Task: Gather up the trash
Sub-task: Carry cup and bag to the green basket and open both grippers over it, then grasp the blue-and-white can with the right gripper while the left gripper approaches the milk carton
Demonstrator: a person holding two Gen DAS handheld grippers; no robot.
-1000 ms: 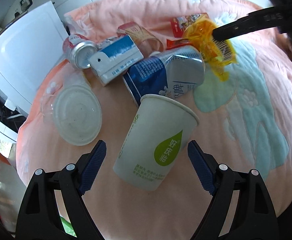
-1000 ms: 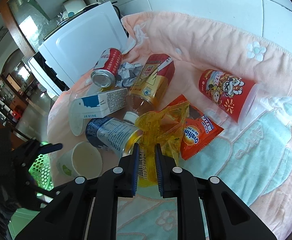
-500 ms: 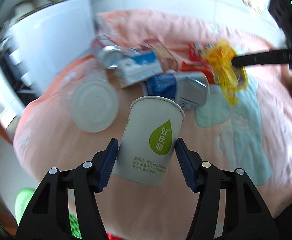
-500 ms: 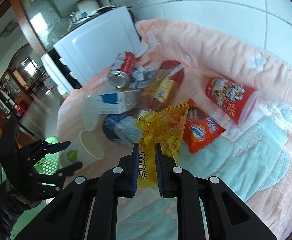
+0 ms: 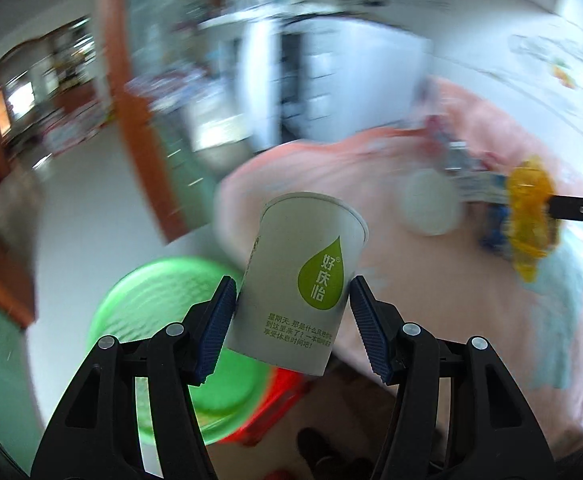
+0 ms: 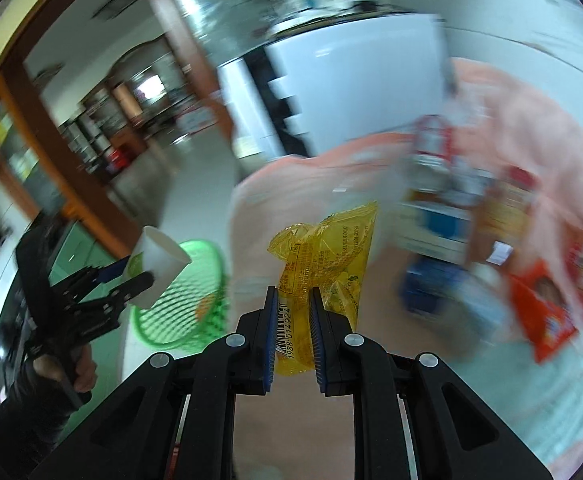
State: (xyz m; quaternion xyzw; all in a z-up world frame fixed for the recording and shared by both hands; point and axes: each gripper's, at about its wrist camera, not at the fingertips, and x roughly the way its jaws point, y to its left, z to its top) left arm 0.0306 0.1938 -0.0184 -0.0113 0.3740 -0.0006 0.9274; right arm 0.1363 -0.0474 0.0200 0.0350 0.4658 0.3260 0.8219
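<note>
Pinching a white paper cup (image 5: 305, 284), the left gripper (image 5: 293, 326) is held over a green basket (image 5: 163, 320) beside the pink-covered table (image 5: 451, 280). A yellow wrapper (image 6: 325, 256) is clamped by the right gripper (image 6: 293, 344), its fingers (image 6: 269, 340) pressed together.

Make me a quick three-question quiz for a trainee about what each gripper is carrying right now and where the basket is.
1. True or false: the left gripper is shut on the white paper cup with a green drop logo.
2. What does the right gripper hold? A) a red can B) a yellow wrapper C) a blue carton
3. What colour is the mesh basket beside the pink-covered table?

Key
1. True: both blue pads press on the cup's sides.
2. B: the pads pinch its barcode end.
3. Green; in the right wrist view the cup hangs over its rim.
</note>
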